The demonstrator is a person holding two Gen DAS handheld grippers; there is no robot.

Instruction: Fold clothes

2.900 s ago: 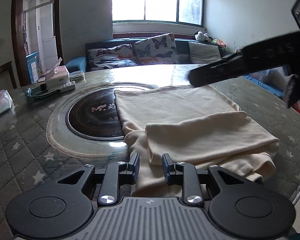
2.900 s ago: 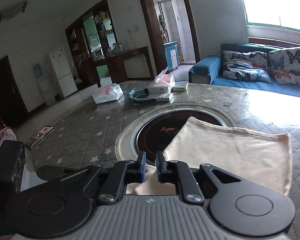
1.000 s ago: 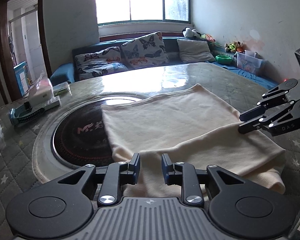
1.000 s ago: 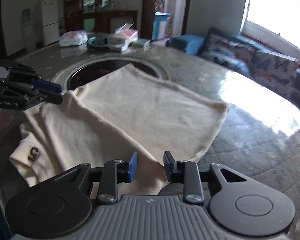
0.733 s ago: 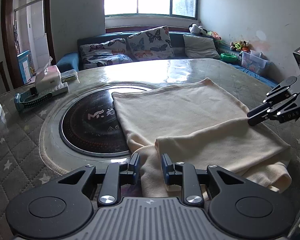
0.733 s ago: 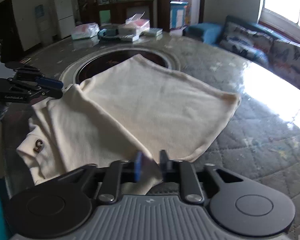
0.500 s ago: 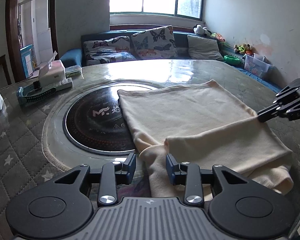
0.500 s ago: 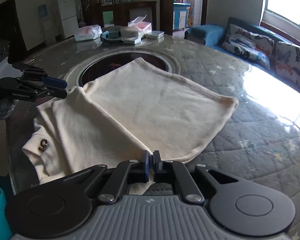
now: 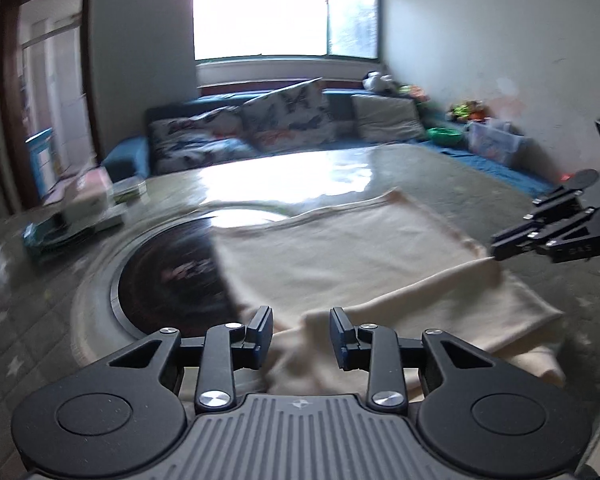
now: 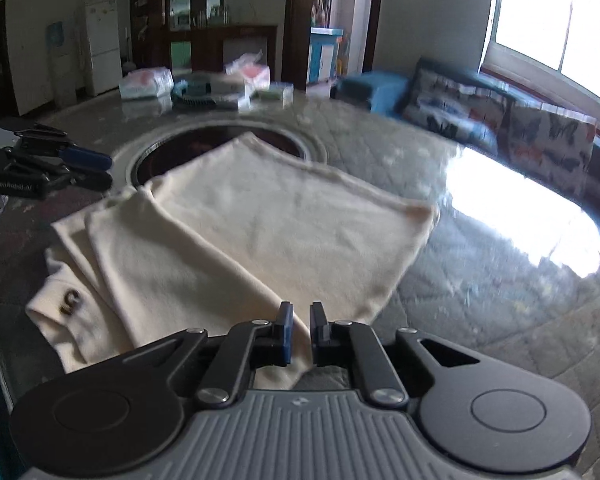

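Cream garment [image 10: 260, 232] lies part-folded on the desk [image 10: 480, 280], one flap doubled over, its far corner overlapping the dark round inset [image 9: 168, 276]. Left claw [image 9: 300, 334] spread, cloth beneath but unpinched; right claw [image 10: 299, 330], its jaws having just been closing then easing slightly, nearly pressed together on the fold's corner. Risk: so thin a pinch may slip, dropping the fold; no containers clearly discernible.

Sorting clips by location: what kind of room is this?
Likely a home living and dining room: a sofa with cushions under a window, a fridge, and a big round table.
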